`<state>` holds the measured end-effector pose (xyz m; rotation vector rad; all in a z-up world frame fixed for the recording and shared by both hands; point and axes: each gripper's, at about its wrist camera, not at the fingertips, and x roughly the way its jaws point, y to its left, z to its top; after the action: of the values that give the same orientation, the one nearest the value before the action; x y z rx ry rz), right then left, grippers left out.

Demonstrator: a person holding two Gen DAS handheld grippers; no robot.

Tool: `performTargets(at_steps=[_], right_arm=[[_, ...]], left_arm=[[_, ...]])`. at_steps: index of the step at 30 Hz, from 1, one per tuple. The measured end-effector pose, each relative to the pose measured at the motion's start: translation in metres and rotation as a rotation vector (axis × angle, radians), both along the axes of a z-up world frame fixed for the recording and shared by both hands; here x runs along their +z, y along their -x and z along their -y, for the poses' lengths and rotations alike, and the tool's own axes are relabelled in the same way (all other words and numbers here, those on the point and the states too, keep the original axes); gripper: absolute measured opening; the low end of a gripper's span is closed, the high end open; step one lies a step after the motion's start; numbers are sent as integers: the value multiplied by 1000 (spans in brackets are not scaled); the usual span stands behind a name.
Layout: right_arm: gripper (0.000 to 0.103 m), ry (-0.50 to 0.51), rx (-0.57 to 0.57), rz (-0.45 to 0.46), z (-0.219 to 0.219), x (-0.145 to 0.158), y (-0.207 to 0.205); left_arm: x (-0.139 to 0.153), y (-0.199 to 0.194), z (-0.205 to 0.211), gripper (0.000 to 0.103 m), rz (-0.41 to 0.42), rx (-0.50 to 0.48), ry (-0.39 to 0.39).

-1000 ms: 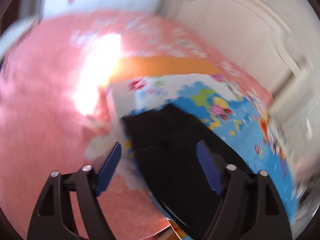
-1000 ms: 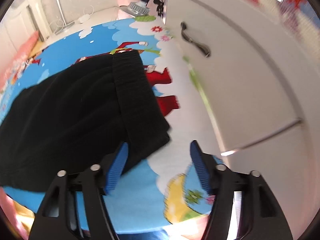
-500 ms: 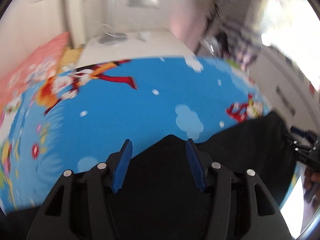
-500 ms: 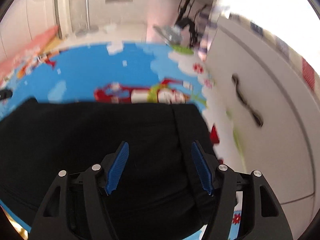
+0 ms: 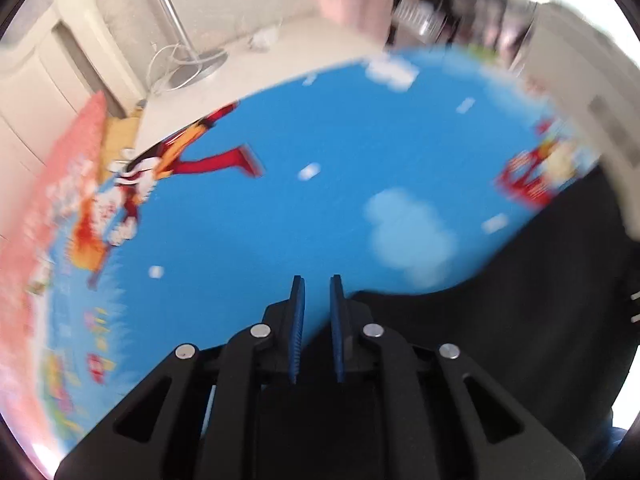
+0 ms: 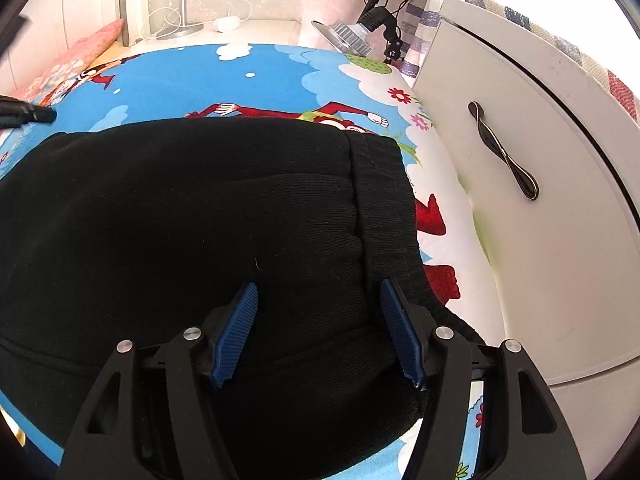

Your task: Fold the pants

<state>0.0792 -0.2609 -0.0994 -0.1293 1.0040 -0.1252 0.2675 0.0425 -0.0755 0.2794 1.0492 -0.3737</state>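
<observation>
The black pants [image 6: 200, 220] lie spread on a blue cartoon-print sheet [image 6: 180, 80], waistband toward the right. My right gripper [image 6: 318, 332] is open, its blue pads over the cloth near the waistband. In the left wrist view the pants [image 5: 520, 320] show at the lower right. My left gripper [image 5: 317, 320] has its pads nearly together with a narrow gap; black cloth lies right beside the right pad, and I cannot tell whether any is pinched. The left gripper's tip shows in the right wrist view [image 6: 28, 114] at the far left.
A white cabinet [image 6: 540, 200] with a dark handle [image 6: 504, 152] stands close along the sheet's right edge. A lamp [image 6: 348, 34] and cables sit at the far end. A pink blanket [image 5: 48, 208] lies along the left side.
My left gripper has closed from open to nearly shut and shifted left off the pants' edge. My right gripper has moved further over the pants and stays open.
</observation>
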Motion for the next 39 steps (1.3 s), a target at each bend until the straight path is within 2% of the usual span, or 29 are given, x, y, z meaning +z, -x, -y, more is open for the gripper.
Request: performTargets(at_steps=[1,2,4,5,7,8,10,11,12,13,14,16,17,18,19,20,21,22,23,25,26,27,28,29,30,32,35,37,39], right_arm=[[60,-1,1,-1,0,0,0],[60,-1,1,-2,0,0,0],[61,-5,2,-4,0,1,0],[61,-7,4,-6,0,1,1],[61,-11,8,-10,2,1,1],[61,-14,9,-9,3,1,1],[61,-19,10,-7,4,1,2],[61,-20,9,-7,5,2,2],[61,-21,10,-8,5,2,2],[61,-24,8,-9,6,2,2],[61,-24,8,-9,6,1,2],[62,-23,9,-8,6,1,1],[63,-22,8,-7,6,0,0],[63,-19,8,-5,6,0,0],[63,-16,7,-2,5,-1,0],[63,-15,6,-1,5,-1,1],[63,-15,7,0,5,-1,1],[63,-15,7,0,4,-1,1],[63,-14,5,0,4,-2,1],[63,-12,4,-1,4,-2,0],[63,-12,2,-1,4,-2,0],[63,-13,1,0,4,-2,0],[63,-12,1,2,4,-2,0],[63,-10,3,4,3,-3,0],[64,-10,6,8,4,-3,1],[66,-24,10,17,6,0,2],[71,-93,-23,80,14,20,6],[79,-147,-10,149,15,38,5],[81,-155,54,197,7,54,-5]], left_arm=[[7,9,5,35,13,-26,45],[11,20,16,53,20,-78,67],[2,32,34,54,22,-167,41],[-11,33,40,54,20,-177,-42],[-28,27,48,54,51,-118,-182],[-34,18,42,55,50,-77,-187],[-36,3,26,64,19,16,-125],[-32,-1,18,65,25,68,-106],[-24,-1,16,59,50,96,-98],[-16,-1,15,59,89,119,-94],[-5,0,11,59,107,138,-41],[10,2,1,60,79,170,115],[9,1,-2,58,69,177,117],[3,-2,2,46,63,163,65],[-8,-3,7,39,42,132,-16],[-19,-4,12,36,8,112,-51],[-32,-5,21,39,-30,98,-82],[-38,-7,21,41,-18,93,-93],[-38,-13,21,49,10,104,-121],[-39,-15,27,47,52,126,-191],[-42,-21,28,25,88,169,-285],[-45,-27,23,22,89,210,-316],[-41,-30,11,22,69,271,-238],[-26,-25,-9,24,64,357,-65],[-12,-15,-20,26,84,383,43],[12,18,-34,33,153,412,178],[22,74,-47,35,168,437,332],[14,109,-47,35,158,442,359],[2,137,-50,34,119,454,368]])
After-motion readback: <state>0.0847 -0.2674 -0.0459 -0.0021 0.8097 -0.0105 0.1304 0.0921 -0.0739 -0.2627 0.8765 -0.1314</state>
